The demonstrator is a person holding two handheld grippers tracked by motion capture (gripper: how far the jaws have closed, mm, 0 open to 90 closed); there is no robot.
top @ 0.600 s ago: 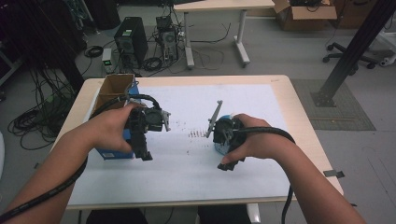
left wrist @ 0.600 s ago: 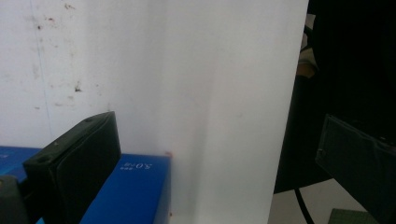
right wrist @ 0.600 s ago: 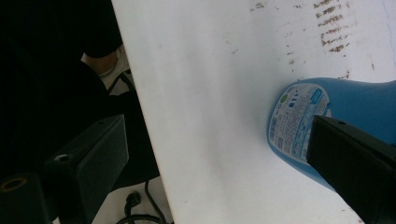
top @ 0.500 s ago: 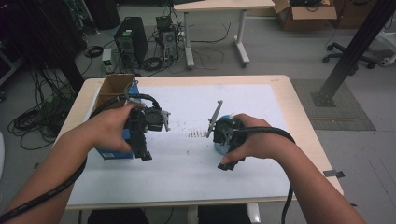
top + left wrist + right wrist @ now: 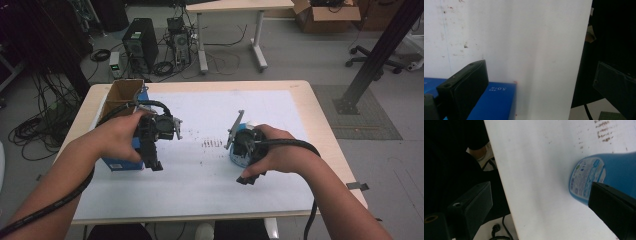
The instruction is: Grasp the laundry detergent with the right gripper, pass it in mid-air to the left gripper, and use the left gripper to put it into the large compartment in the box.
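My left gripper [image 5: 154, 165] hovers over the left part of the white sheet [image 5: 210, 170], jaws pointing back toward the near edge. In the left gripper view my left gripper [image 5: 540, 87] is open, with bare sheet between the jaws. A flat blue box [image 5: 120, 162] lies under that hand, and its corner [image 5: 496, 100] shows beside the left jaw. My right gripper [image 5: 246, 178] is held over the right part of the sheet. In its own view, my right gripper [image 5: 541, 207] is open and holds nothing. A blue labelled bottle [image 5: 599, 175] lies just past one jaw, and the bottle [image 5: 235, 157] sits beneath that hand.
An open cardboard box [image 5: 122, 92] stands at the table's back left corner. Small brown marks [image 5: 212, 143] dot the sheet between the hands. Beyond the table are a computer tower [image 5: 139, 47], tangled cables, a desk and a black post [image 5: 380, 55].
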